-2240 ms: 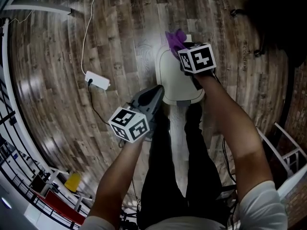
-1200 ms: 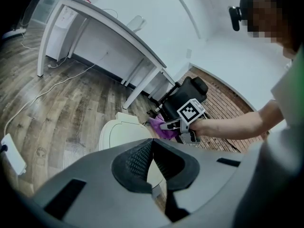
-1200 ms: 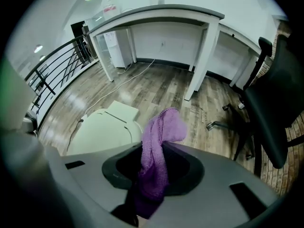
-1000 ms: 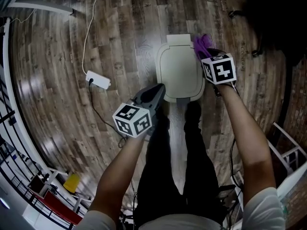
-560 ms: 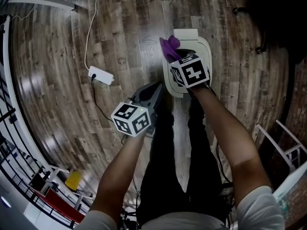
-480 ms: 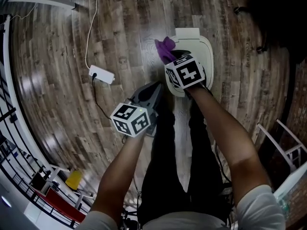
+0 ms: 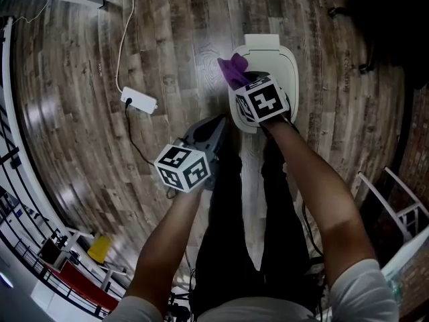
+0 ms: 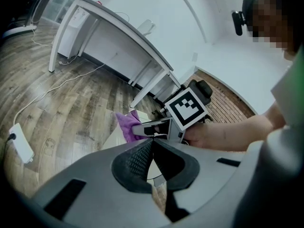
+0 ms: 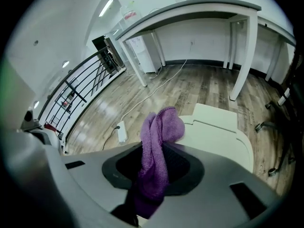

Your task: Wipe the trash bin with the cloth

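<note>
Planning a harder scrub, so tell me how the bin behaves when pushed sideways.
The bin looks like light plastic standing free on glossy wood floor, so it would probably slide. The left claw, shut and empty, doesn't seem to brace it, so it may also tip.

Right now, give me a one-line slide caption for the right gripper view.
Right gripper clamps a purple cloth beside the cream trash bin on a wood floor.

fuzzy purple cloth; smooth matt plastic bin; glossy wood-grain floor.
</note>
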`<state>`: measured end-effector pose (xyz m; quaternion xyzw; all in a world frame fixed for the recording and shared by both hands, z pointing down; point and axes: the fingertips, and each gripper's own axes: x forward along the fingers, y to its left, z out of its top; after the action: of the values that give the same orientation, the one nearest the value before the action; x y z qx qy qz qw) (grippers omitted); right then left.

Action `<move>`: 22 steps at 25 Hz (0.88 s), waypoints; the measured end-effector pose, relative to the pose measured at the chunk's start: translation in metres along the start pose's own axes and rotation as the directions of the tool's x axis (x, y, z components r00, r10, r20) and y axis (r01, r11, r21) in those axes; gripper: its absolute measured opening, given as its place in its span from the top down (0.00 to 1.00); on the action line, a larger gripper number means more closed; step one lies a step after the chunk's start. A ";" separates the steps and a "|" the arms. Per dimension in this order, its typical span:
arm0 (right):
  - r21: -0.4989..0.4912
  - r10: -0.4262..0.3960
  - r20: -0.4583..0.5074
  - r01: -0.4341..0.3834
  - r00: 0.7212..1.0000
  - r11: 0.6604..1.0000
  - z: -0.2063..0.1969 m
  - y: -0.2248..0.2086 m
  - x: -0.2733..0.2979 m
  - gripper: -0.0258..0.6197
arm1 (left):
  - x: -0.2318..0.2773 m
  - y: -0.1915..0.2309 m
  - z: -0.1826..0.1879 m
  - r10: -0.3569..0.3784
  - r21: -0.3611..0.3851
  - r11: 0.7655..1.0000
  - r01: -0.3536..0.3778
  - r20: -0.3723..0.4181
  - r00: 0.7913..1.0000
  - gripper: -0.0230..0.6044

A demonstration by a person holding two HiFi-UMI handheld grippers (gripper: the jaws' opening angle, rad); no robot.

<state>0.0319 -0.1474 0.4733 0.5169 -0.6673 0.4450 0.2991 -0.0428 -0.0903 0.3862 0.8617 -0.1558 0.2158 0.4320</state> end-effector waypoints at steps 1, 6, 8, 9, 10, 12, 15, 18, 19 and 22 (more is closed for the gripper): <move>0.008 -0.005 0.005 0.005 1.000 1.000 -0.002 -0.005 -0.004 0.80 | 0.003 -0.003 -0.002 -0.005 -0.001 1.000 0.005 -0.002 1.000 0.96; 0.067 -0.034 0.042 0.031 0.999 0.997 -0.011 -0.036 -0.024 0.80 | 0.022 -0.023 -0.006 -0.028 0.014 1.000 0.028 -0.017 0.999 0.96; 0.081 -0.054 0.050 0.050 0.997 0.995 -0.016 -0.052 -0.032 0.80 | 0.029 -0.031 -0.006 -0.034 0.022 0.999 0.034 -0.022 0.999 0.96; 0.087 -0.065 0.052 0.060 0.997 0.994 -0.019 -0.060 -0.037 0.80 | 0.033 -0.035 -0.007 -0.037 0.028 0.999 0.037 -0.025 0.999 0.96; 0.095 -0.075 0.054 0.070 0.996 0.993 -0.022 -0.068 -0.041 0.80 | 0.037 -0.039 -0.008 -0.040 0.034 0.999 0.041 -0.028 0.999 0.96; 0.112 -0.099 0.056 0.092 0.994 0.989 -0.031 -0.084 -0.051 0.80 | 0.044 -0.047 -0.011 -0.045 0.045 0.998 0.047 -0.035 0.998 0.96; 0.129 -0.136 0.054 0.128 0.989 0.983 -0.046 -0.110 -0.064 0.80 | 0.051 -0.058 -0.015 -0.044 0.056 0.997 0.045 -0.035 0.998 0.96; 0.143 -0.179 0.044 0.171 0.983 0.975 -0.061 -0.137 -0.078 0.80 | 0.054 -0.069 -0.018 -0.031 0.062 0.998 0.032 -0.020 0.999 0.96; 0.147 -0.197 0.037 0.189 0.980 0.971 -0.067 -0.146 -0.083 0.80 | 0.054 -0.072 -0.020 -0.024 0.062 0.998 0.025 -0.013 1.000 0.96; 0.135 -0.268 -0.003 0.266 0.963 0.954 -0.090 -0.174 -0.098 0.80 | 0.051 -0.082 -0.025 -0.002 0.060 0.998 0.000 0.021 1.000 0.96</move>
<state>0.2213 -0.0370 0.4769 0.6247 -0.5621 0.4403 0.3161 0.0320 -0.0270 0.3699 0.8766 -0.1535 0.2110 0.4044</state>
